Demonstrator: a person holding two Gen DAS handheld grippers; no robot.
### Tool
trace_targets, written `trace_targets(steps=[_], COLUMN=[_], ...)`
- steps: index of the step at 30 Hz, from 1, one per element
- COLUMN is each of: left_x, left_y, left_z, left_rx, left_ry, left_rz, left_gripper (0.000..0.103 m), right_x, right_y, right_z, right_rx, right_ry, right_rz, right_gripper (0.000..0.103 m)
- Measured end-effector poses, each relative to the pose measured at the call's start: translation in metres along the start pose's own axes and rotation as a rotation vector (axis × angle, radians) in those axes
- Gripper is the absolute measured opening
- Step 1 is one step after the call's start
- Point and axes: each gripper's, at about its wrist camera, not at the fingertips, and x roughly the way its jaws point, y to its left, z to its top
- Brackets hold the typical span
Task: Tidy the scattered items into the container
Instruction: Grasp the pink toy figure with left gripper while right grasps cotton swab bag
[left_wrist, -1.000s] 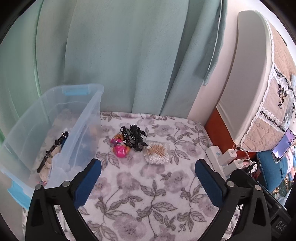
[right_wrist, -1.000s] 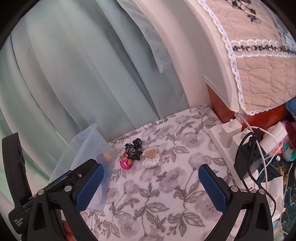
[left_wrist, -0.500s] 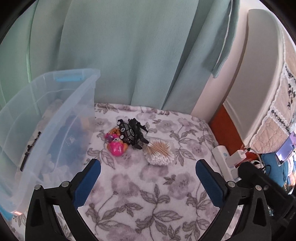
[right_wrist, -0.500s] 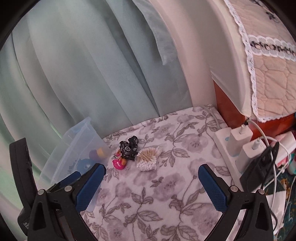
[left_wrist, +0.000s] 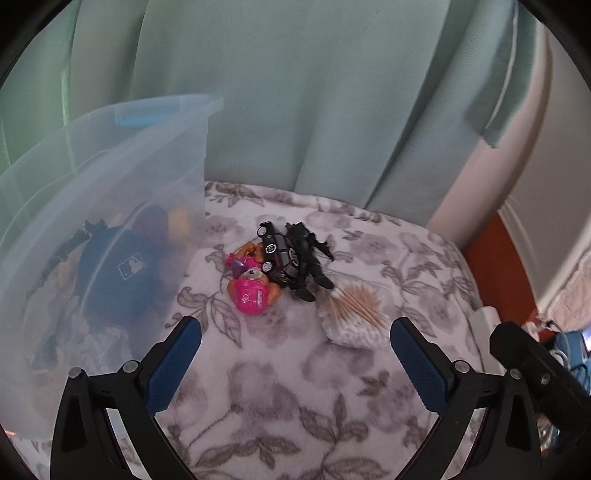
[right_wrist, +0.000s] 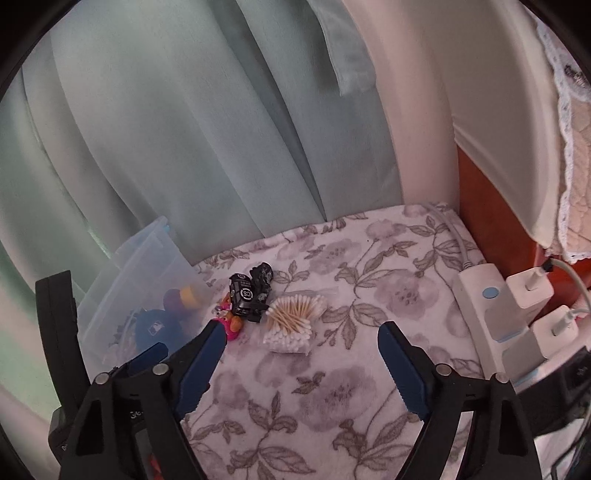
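Left gripper: jaws wide apart, empty, above floral cloth. Right gripper: likewise spread, holding nothing. Ahead, 1 cluster on cloth: pink toy, black car, black figure, swabs just right. Bin at left, cap inside.

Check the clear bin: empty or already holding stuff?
Holding stuff. Through the clear bin's wall show a navy cap and a purple-and-yellow item.

The right gripper, jaws spread wide, hovers over the floral blanket near a cotton swab pack.
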Motion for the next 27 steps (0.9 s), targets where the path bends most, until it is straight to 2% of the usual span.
trace_targets(steps=[7, 8, 12, 24, 27], left_x=[0.022, 0.024, 0.039, 0.068, 0.072], left_y=[0.010, 0.012, 0.017, 0.030, 0.032], left_z=[0.001, 0.002, 0.004, 0.009, 0.010], left_rx=[-0.048, -0.058, -0.075, -0.116, -0.107], left_ry=[-0.013, -0.015, -0.005, 0.012, 0.004], left_rz=[0.042, 0.049, 0.071, 0.104, 0.120], left_gripper=[0.099, 0.096, 0.092, 0.075, 0.067], right_x=[0.028, 0.033, 0.052, 0.102, 0.111], right_y=[-0.011, -0.014, -0.017, -0.004, -0.004], right_z=[-0.002, -0.003, -0.007, -0.015, -0.017], right_rx=[0.023, 0.032, 0.035, -0.010, -0.001], right_ry=[0.029, 0.039, 0.076, 0.173, 0.186], right_rz=[-0.003, 0.000, 0.007, 0.047, 0.040], right_gripper=[0.076, 0.076, 0.069, 0.068, 0.067])
